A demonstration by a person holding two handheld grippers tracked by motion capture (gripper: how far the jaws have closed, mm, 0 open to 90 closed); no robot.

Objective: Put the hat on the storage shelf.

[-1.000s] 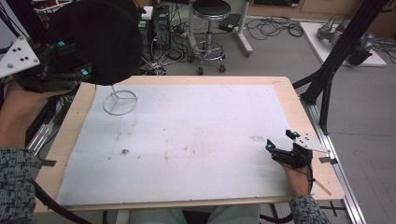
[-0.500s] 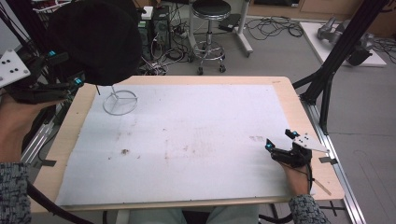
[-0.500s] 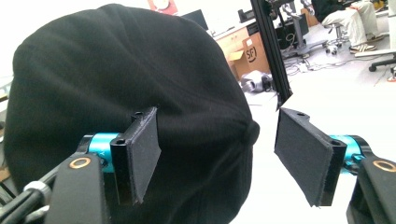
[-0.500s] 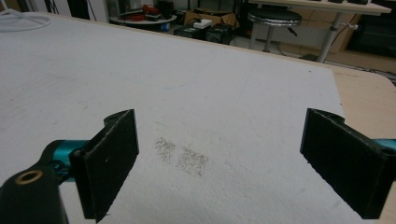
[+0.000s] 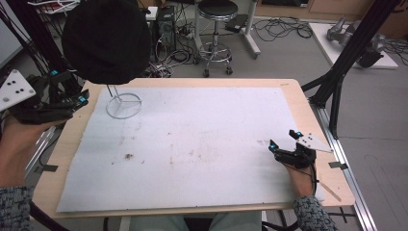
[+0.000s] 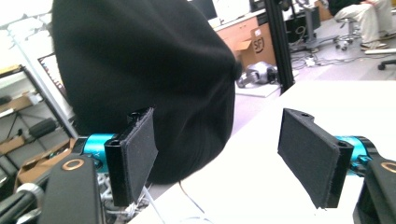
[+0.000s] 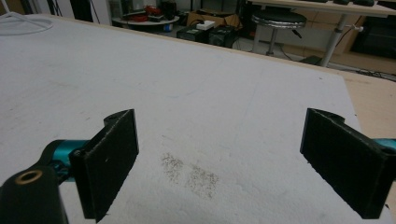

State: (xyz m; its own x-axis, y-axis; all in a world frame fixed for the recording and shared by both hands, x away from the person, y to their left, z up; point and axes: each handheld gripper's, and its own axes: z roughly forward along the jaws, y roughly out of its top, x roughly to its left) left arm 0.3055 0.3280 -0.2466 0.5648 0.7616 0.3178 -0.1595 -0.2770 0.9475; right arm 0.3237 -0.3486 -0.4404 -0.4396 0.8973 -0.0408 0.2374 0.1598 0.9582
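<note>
Nearest me, at the near right corner of the bench [image 5: 57, 159], the right gripper [image 5: 284, 144] lies low over the white mat [image 5: 202, 144], its jaws spread wide with nothing between them but the smudged surface; it looks parked, resting out of the way while the other hand does the work. Across at the left edge, the left gripper [image 5: 79, 94] is held off the side of the bench and pointed level toward the far left corner. Its pads [image 6: 140, 149] stand apart and have just been opening further; nothing is pinched between them, though the black beanie [image 5: 107, 38] hangs close in front of them. That beanie sits draped over the top of a white wire stand [image 5: 124, 106], whose ring base rests on the mat at the far left corner, so the hat hangs free above the bench. I'd judge the released claw is either just letting go of the hat or lining up to take its lower edge.
</note>
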